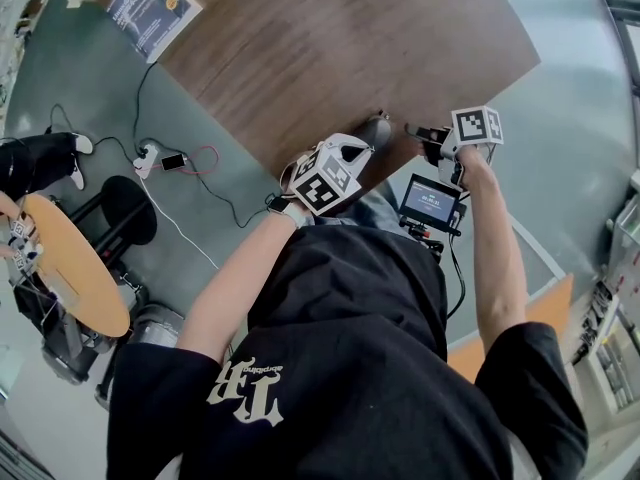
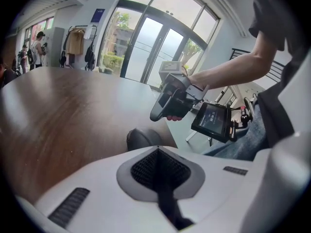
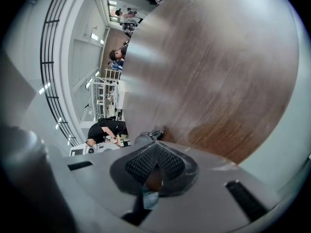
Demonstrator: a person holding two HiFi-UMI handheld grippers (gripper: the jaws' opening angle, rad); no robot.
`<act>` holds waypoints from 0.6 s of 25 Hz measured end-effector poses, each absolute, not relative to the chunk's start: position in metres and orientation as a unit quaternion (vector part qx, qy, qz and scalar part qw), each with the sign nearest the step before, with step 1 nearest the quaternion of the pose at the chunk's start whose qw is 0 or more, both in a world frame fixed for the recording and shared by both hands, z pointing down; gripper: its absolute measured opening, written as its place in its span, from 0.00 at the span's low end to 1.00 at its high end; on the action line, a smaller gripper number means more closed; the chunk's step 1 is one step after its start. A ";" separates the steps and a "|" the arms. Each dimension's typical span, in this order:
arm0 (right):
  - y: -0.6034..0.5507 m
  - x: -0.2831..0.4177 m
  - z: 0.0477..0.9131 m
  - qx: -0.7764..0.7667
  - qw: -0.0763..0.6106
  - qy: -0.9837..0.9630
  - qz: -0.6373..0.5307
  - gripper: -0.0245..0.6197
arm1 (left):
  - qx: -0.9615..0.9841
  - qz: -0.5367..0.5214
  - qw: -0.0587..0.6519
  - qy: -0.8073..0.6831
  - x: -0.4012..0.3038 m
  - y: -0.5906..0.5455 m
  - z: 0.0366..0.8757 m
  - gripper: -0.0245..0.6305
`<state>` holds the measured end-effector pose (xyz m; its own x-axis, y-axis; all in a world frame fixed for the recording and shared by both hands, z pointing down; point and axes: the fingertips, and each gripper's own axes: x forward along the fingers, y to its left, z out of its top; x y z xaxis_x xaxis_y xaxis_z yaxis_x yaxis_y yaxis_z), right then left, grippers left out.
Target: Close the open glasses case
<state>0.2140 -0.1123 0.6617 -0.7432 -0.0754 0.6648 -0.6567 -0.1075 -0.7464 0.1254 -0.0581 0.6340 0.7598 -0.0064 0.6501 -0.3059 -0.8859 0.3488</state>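
The case (image 1: pixel 376 128) lay at the near edge of the table (image 1: pixel 330 38), just in front of the person, between the two grippers. In the left gripper view it showed as a low, dark, rounded lump (image 2: pixel 142 139) right behind the jaw tips, with no raised lid to be seen. That suggested the closing was done or nearly so, though this was only a judgement.

The left gripper (image 2: pixel 157 149) was clenched, its ribbed pads pressed together with nothing between them, and its tip was just beside the case. The right gripper (image 3: pixel 155 147) was likewise closed and empty, its pads meeting at the tip. From the left it appeared held in the air (image 2: pixel 156 114) above the table edge, apart from the case, with a small screen (image 2: pixel 214 122) hanging below it.

If the lid was indeed down, what remained was at most a last press to seat it.

Most of the case was hidden behind each gripper's own body. In the right gripper view only a sliver of it (image 3: pixel 146 138) showed, so its seam and any clasp could not be made out, nor whether either gripper touched it
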 end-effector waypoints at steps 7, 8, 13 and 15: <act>-0.097 0.232 0.626 0.333 0.163 -0.650 0.663 0.02 | 0.922 0.321 0.197 -0.084 0.125 -0.051 0.607 0.03; -0.095 0.235 0.621 0.341 0.158 -0.651 0.659 0.02 | 0.924 0.318 0.194 -0.084 0.123 -0.050 0.604 0.03; -0.084 0.233 0.592 0.375 0.133 -0.675 0.622 0.02 | 0.932 0.299 0.185 -0.087 0.110 -0.049 0.581 0.03; -0.076 0.233 0.580 0.400 0.135 -0.690 0.587 0.02 | 0.936 0.285 0.184 -0.093 0.101 -0.049 0.569 0.03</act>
